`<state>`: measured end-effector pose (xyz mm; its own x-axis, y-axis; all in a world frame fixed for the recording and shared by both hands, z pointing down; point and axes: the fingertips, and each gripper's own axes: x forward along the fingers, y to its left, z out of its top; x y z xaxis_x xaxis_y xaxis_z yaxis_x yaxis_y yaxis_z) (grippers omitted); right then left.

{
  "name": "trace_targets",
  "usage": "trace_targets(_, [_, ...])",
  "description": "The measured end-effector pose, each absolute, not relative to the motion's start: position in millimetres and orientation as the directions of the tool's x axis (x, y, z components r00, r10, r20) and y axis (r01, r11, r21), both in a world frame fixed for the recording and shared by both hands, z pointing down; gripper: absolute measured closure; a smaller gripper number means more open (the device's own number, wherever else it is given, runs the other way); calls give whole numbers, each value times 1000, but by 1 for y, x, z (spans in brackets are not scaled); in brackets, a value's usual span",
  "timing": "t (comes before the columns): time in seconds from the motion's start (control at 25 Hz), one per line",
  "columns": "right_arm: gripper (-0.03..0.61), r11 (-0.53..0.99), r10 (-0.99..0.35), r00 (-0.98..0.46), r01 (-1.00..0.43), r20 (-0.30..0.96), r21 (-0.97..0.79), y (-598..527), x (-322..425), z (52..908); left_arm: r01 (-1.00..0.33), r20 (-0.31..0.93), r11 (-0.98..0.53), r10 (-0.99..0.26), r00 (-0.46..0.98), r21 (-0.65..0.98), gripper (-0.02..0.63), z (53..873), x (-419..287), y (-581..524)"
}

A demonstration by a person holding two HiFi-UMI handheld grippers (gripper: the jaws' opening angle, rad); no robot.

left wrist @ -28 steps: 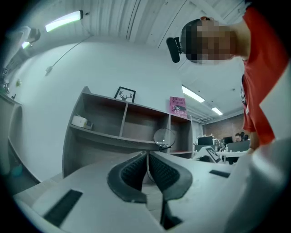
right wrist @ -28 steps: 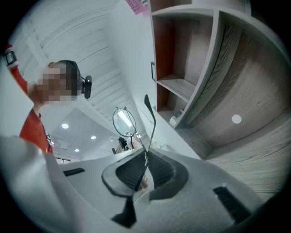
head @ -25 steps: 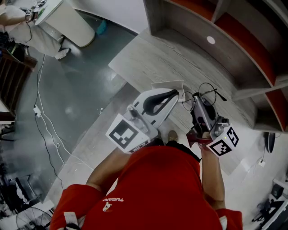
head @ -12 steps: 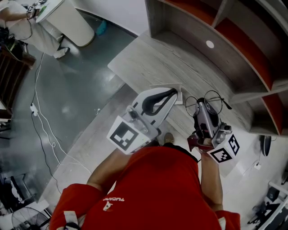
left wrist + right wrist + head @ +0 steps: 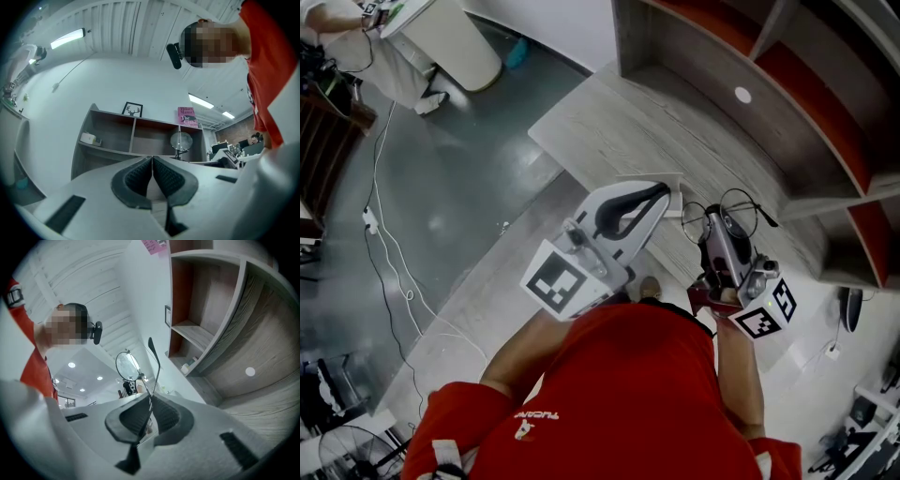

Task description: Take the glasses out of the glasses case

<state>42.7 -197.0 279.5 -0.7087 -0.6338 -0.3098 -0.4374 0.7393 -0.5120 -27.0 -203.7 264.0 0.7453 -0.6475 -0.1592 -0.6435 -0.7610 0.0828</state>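
Note:
The round wire-rimmed glasses hang in the air above the desk's near edge, with my right gripper shut on their frame. In the right gripper view one lens and a dark temple arm stick up past the closed pads. My left gripper stands beside them on the left, its pads pressed together. A thin white flat piece lies right at its tip; whether the pads hold it I cannot tell. From the left gripper view a lens shows to the right.
The grey wooden desk carries a small white disc near the shelf unit with red backs. Beyond the desk on the left lies dark floor with a white cable. A person and a white bin are at top left.
The right gripper with the glasses has drifted only slightly. The left gripper has kept still, and both stay closed.

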Motion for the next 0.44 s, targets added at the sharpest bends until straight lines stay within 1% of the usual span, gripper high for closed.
trace_targets(0.44, [552, 744, -625, -716, -426, -311, -515, -189, 43, 276, -637, -154, -768, -639, 754, 70, 598, 258, -22, -192])
